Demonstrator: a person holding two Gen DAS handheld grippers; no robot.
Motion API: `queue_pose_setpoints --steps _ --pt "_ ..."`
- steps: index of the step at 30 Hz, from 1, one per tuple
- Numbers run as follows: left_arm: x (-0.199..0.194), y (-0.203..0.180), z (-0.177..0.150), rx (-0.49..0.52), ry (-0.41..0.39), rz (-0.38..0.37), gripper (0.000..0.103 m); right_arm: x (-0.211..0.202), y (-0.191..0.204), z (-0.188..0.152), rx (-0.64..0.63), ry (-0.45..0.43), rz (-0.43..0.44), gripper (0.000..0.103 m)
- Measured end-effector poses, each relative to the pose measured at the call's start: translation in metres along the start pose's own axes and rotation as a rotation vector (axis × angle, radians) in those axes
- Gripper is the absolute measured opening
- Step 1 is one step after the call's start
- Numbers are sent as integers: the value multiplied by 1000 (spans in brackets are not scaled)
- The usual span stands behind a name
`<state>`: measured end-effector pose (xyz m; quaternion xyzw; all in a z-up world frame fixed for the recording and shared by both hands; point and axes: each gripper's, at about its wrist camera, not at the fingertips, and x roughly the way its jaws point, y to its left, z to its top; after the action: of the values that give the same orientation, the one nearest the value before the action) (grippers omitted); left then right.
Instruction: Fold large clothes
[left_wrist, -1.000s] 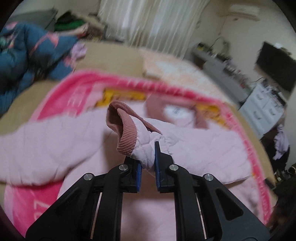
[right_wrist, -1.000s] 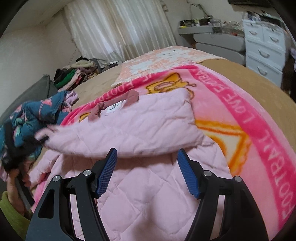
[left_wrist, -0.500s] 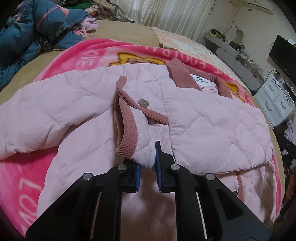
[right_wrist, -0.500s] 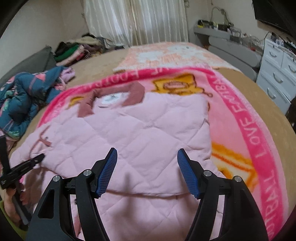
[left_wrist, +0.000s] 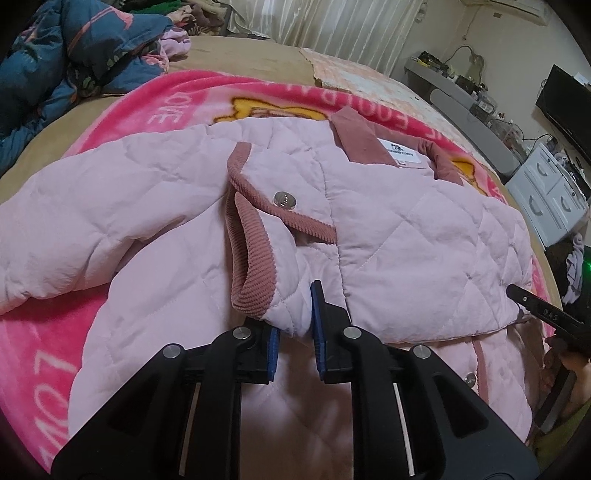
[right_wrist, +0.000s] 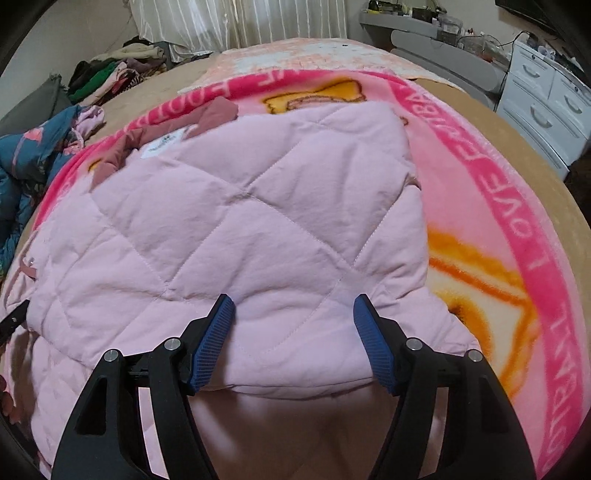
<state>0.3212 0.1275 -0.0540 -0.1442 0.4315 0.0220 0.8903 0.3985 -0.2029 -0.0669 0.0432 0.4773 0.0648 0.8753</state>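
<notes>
On blanket (left_wrist: 122, 110): gripped jacket (left_wrist: 406, 240).

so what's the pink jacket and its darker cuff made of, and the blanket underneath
Jacket: looks like a thin matte woven shell over padding, going by the puffy diamond quilting and stitch lines; the fibre can't be told.
Cuff: dusty-rose ribbed fabric, probably corduroy or rib knit, with fine parallel ridges.
Blanket: seems plush fleece, a soft fuzzy printed surface.
The left gripper pinches the sleeve end.

Pink blanket (right_wrist: 491, 206), white drawers (right_wrist: 546, 110)
</notes>
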Motion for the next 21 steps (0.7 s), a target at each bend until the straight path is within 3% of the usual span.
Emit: queue_pose_setpoints --steps 3,8,10,12,14,21 --pt "-2 -1 -1 4 5 1 9 -19 -4 -2 38 -26 30 68" --pt "-10 -6 -1 18 6 2 11 -55 -10 -11 105 -77 74 90" --pt "-13 -7 -1 18 9 4 14 -64 -8 -14 101 -78 93 92" --pt "-16 -6 -1 7 19 12 24 -71 -3 -17 88 -81 85 93" --pt "-21 -4 0 -1 26 44 56 -80 0 -20 81 -84 96 93" --pt "-47 12 8 -38 4 64 77 -100 13 -26 85 -101 119 93"
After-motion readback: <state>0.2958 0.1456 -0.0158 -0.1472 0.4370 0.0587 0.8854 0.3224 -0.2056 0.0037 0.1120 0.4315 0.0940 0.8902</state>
